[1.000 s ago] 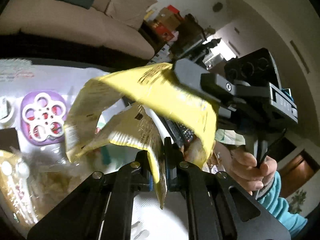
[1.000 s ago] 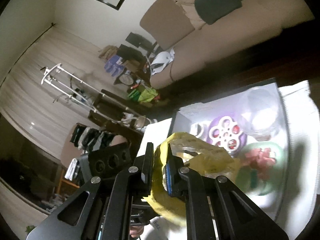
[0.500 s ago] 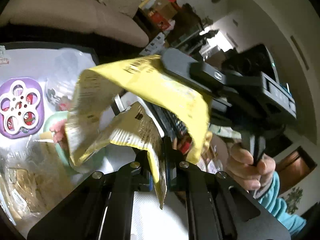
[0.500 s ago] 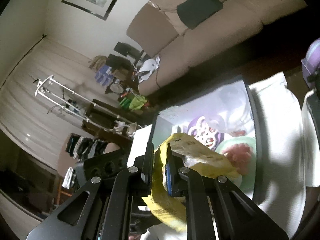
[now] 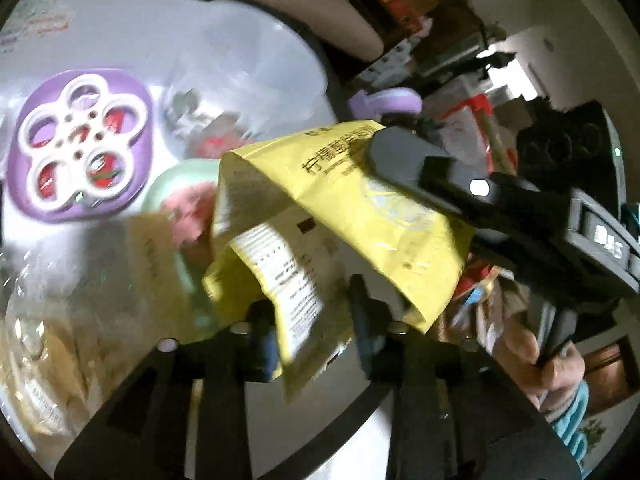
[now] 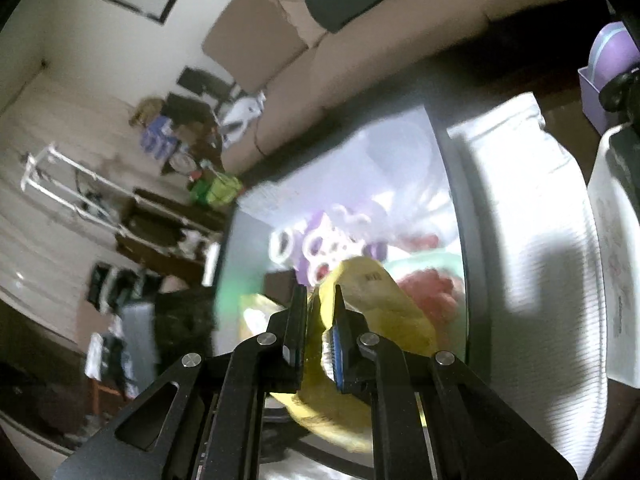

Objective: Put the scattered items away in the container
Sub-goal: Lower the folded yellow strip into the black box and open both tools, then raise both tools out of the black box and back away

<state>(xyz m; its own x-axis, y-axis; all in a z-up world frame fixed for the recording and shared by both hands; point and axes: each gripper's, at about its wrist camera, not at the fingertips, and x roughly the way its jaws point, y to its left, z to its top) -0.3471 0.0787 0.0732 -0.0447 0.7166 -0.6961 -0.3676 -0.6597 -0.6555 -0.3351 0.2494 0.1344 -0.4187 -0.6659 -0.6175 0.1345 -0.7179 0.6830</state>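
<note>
Yellow pouch (image 5: 360,216) hangs over the bin (image 6: 474,280), mid-drop. Left gripper (image 5: 312,320) jaws opening, pouch corner loose between them; right gripper (image 6: 320,320) pinches its other end. Next, presumably: right lets go.

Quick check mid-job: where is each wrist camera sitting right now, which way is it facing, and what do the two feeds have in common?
Left wrist: on the left gripper, angled down into the container; its fingers are opening around the yellow packet; the right gripper and a hand show.
Right wrist: on the right gripper, facing the container with a sofa behind; fingers shut on the packet.
Shared: packet, container, purple flower-pattern lid.
</note>
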